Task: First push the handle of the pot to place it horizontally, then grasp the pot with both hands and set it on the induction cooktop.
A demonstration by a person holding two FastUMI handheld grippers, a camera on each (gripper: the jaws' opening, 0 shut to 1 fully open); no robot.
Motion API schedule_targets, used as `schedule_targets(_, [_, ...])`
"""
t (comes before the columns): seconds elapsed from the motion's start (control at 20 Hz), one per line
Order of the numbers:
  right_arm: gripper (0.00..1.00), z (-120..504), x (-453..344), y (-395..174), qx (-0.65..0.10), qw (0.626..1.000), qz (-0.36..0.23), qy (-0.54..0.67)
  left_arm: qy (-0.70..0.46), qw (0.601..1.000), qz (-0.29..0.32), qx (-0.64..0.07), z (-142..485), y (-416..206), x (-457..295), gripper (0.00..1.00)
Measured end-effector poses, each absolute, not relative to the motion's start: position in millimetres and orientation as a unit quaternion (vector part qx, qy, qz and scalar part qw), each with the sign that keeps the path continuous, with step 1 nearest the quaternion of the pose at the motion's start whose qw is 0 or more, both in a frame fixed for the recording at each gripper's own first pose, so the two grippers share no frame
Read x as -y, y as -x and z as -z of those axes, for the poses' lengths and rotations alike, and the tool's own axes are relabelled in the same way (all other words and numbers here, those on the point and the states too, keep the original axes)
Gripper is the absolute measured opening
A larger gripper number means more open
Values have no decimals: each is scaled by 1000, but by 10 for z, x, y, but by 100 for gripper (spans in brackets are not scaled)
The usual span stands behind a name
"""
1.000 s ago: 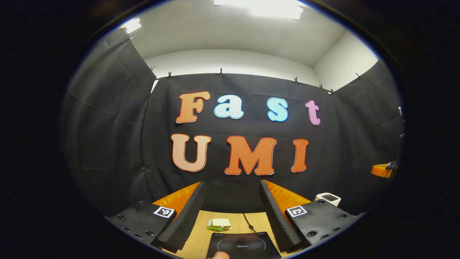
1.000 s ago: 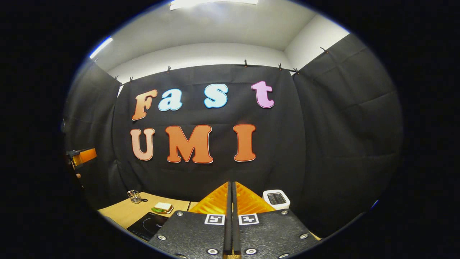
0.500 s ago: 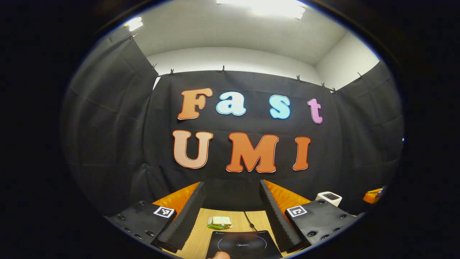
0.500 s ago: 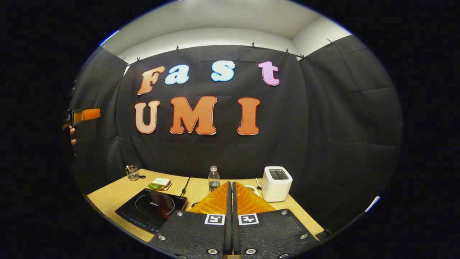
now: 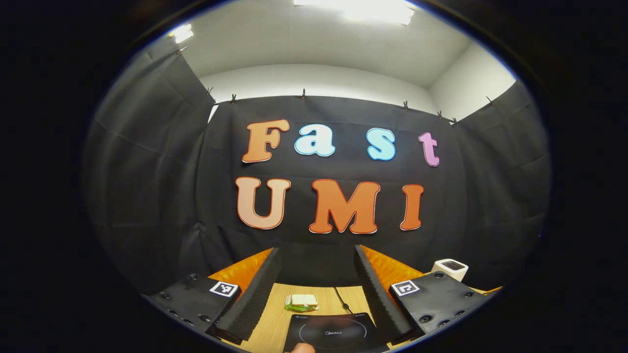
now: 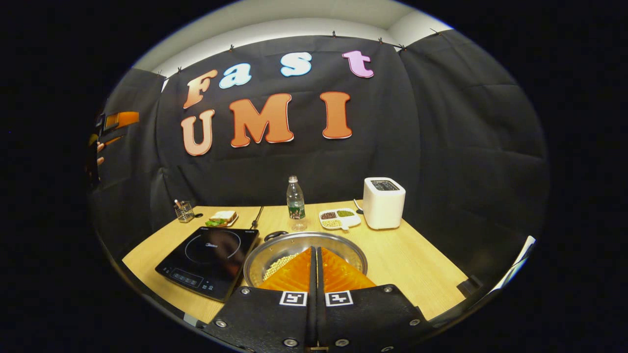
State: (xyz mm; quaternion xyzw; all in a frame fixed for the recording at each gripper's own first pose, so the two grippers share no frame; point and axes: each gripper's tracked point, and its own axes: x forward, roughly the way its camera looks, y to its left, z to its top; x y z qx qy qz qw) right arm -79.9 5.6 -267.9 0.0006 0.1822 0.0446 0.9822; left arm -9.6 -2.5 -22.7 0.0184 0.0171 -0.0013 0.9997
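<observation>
Right claw closed (empty) above pot; left claw spread.

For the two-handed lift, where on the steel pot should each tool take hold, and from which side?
A judgement: grip the pot by its thin rolled rim at opposite points, one tool coming in from each side. The bowl is wide and shallow with beans inside, so a balanced, level hold matters. A dark handle shows at the far-left rim, toward the induction cooktop. The right tool hangs over the near rim, fingers together.
</observation>
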Motion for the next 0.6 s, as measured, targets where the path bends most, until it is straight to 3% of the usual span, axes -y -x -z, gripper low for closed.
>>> schedule_targets(0.6, [0, 3689, 144, 1183, -289, 957, -24, -6, -23, 1000, 0, -17, 235, 121, 34, 98])
